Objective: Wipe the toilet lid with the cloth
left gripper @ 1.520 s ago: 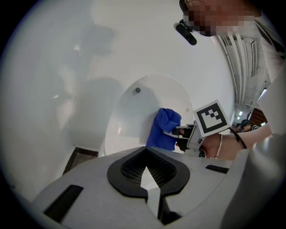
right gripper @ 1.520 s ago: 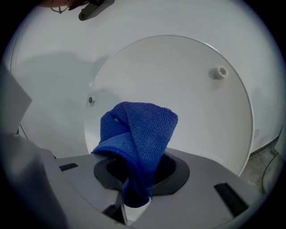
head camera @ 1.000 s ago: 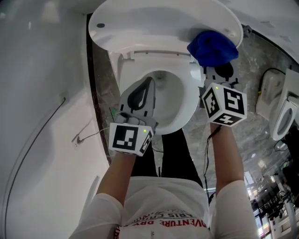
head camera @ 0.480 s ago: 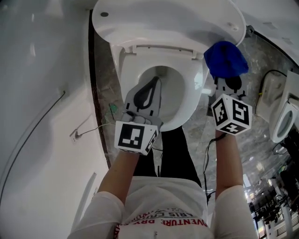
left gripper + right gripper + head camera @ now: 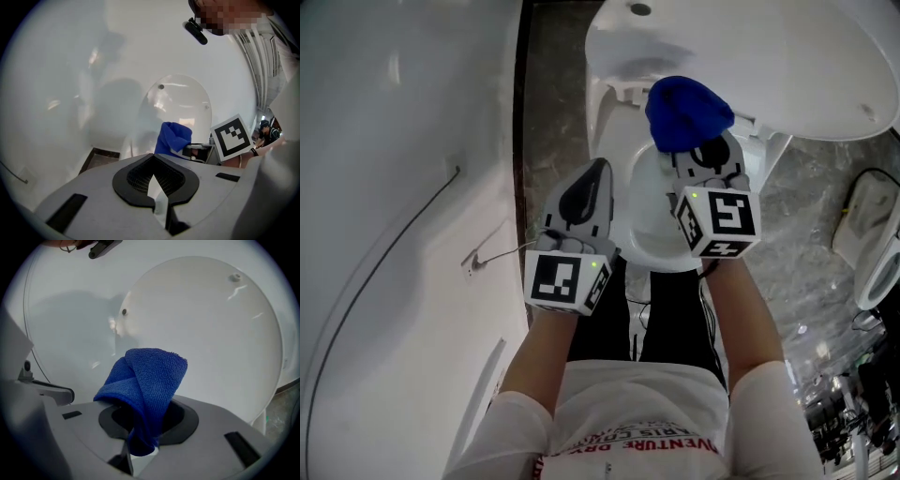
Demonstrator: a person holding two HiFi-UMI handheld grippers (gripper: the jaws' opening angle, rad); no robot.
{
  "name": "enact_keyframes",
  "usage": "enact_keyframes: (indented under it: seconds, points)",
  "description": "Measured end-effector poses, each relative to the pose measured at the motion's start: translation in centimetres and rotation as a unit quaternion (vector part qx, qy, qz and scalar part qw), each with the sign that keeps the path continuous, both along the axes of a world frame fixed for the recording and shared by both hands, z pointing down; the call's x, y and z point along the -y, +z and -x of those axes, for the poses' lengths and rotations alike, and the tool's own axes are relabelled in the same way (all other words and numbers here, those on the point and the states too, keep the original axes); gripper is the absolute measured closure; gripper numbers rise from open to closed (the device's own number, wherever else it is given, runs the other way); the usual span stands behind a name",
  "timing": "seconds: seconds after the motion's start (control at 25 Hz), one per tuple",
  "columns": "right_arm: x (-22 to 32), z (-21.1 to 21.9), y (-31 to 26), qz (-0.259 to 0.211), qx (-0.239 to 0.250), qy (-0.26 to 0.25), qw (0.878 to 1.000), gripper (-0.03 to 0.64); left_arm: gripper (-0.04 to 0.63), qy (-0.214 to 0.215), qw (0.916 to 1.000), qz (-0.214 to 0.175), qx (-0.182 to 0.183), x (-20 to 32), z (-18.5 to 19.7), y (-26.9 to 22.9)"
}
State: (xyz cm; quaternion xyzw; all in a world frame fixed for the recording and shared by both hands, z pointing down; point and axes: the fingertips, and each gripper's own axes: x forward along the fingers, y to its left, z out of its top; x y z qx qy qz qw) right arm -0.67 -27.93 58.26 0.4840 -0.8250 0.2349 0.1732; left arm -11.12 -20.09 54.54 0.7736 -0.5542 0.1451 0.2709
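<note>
Now: right gripper (image 5: 140, 444) fingers (image 5: 220, 427) pinch cloth (image 5: 150, 380); left gripper (image 5: 154, 190) fingers (image 5: 93, 197) together.

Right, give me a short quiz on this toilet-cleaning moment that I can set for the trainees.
1. True or false: the left gripper holds the cloth.
2. Pick one: the toilet lid is A) raised, B) closed, C) missing.
3. Fill the gap: the cloth's colour is ____.

Key
1. False. The right gripper is clamped on it, and the left gripper's jaws are together on nothing.
2. A
3. blue
</note>
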Motion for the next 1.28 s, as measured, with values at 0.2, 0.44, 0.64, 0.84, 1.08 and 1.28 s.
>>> enact_keyframes:
  seconds: [0.2,0.44,0.64,0.84,1.08,1.28]
  points:
    - [1.0,6.9,2.1,0.007,0.018,-0.036,0.999,0.529,0.589,-0.014,0.9998,0.006,0.008,0.3,4.1,1.0]
    - [2.7,8.5,4.0,0.008,0.015,-0.032,0.999,0.529,0.589,-0.012,0.9997,0.02,0.011,0.2,5.9,2.6]
    - [3.3,7.2,4.6,0.006,0.007,-0.038,0.999,0.529,0.589,-0.001,0.9997,0.025,0.006,0.6,4.5,3.3]
    - [3.8,3.6,5.4,0.016,-0.005,-0.016,1.0,0.529,0.589,0.017,0.9997,0.02,0.0,1.2,1.3,3.4]
    - [3.7,-2.2,5.8,0.02,-0.031,-0.003,0.999,0.529,0.589,0.028,0.9994,0.02,-0.009,1.2,-2.9,3.3]
    - [3.2,-7.6,5.7,0.023,-0.05,0.018,0.998,0.528,0.589,0.039,0.9989,0.021,-0.014,0.8,-6.4,3.4]
